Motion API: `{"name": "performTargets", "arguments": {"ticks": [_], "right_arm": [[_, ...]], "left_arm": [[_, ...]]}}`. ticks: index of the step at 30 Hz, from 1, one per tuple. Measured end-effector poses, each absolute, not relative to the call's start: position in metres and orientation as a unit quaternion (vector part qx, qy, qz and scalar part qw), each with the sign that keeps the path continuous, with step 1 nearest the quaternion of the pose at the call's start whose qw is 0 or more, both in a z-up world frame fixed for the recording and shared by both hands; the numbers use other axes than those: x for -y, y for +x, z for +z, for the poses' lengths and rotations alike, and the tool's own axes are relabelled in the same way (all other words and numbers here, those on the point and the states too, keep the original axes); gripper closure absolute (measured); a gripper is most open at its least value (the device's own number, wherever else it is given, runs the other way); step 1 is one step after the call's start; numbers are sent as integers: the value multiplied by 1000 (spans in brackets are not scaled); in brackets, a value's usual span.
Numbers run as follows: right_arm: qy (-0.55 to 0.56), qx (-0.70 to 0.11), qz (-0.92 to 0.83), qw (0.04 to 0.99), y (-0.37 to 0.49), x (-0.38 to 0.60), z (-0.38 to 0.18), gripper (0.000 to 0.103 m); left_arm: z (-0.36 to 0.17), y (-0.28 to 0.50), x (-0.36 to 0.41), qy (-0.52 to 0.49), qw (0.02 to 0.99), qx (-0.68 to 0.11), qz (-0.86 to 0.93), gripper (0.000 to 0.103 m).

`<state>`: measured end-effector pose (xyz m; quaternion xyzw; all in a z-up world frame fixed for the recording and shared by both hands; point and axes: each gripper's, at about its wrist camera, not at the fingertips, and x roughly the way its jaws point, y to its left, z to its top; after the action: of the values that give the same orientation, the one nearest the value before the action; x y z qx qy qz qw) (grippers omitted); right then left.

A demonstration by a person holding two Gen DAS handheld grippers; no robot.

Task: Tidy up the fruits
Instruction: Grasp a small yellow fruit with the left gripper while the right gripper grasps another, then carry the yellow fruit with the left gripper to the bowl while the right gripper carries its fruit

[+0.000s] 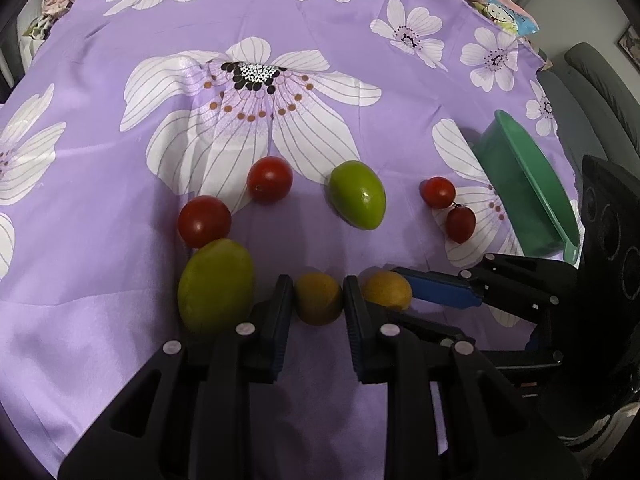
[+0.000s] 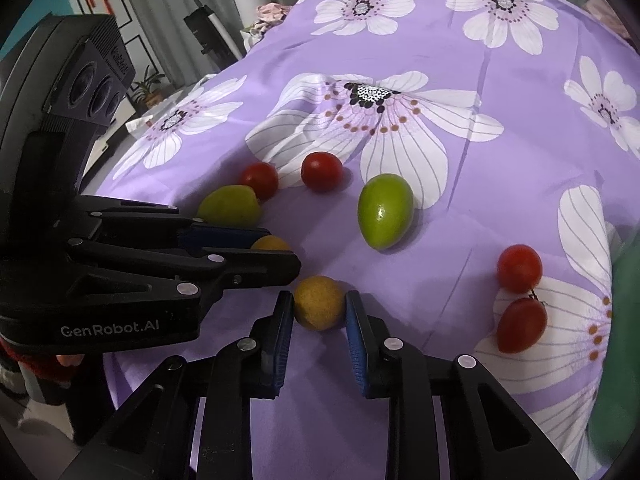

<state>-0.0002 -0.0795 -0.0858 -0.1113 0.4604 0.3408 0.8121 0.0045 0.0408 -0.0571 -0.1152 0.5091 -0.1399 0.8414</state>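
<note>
1. Purple flowered cloth (image 1: 120, 300) covers the counter, with a green bowl (image 1: 524, 184) tipped at its right edge.
2. Scattered on the cloth are red tomatoes (image 1: 269, 179), two green fruits (image 1: 357, 194) and two small yellow fruits.
3. Left claw (image 1: 318, 300) is clamped on one yellow fruit (image 1: 318, 299), which rests on the cloth beside a large green fruit (image 1: 215, 285).
4. Right claw (image 2: 319, 309) is clamped on the other yellow fruit (image 2: 319, 307), also sitting on the cloth, just beside the left claw.
5. Judged by their look, these yellow fruits are light, round and smooth-skinned, so likely to roll or slip.
6. Gripping across the widest middle, as both claws do, seems safest; squeezing hard could bruise them.
</note>
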Motion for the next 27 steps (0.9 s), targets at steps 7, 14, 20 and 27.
{"name": "performTargets", "arguments": {"ticks": [7,14,20,27], "right_arm": [[-94,-446,331,826,-7,95,-74,75],[-79,-425,322,842,-16,113,-57,75],[-66,-410,316,853,-19,130,-47,75],[-48,-392,307,866,-20,148,-37,75]], "left_arm": [[-43,-2,-32,-90,857,-489,-135,78],[-30,-7,-19,-68,869,-471,-137,78],[-22,-9,-6,-50,874,-463,-140,78],[-13,-8,13,-29,877,-457,-149,78]]}}
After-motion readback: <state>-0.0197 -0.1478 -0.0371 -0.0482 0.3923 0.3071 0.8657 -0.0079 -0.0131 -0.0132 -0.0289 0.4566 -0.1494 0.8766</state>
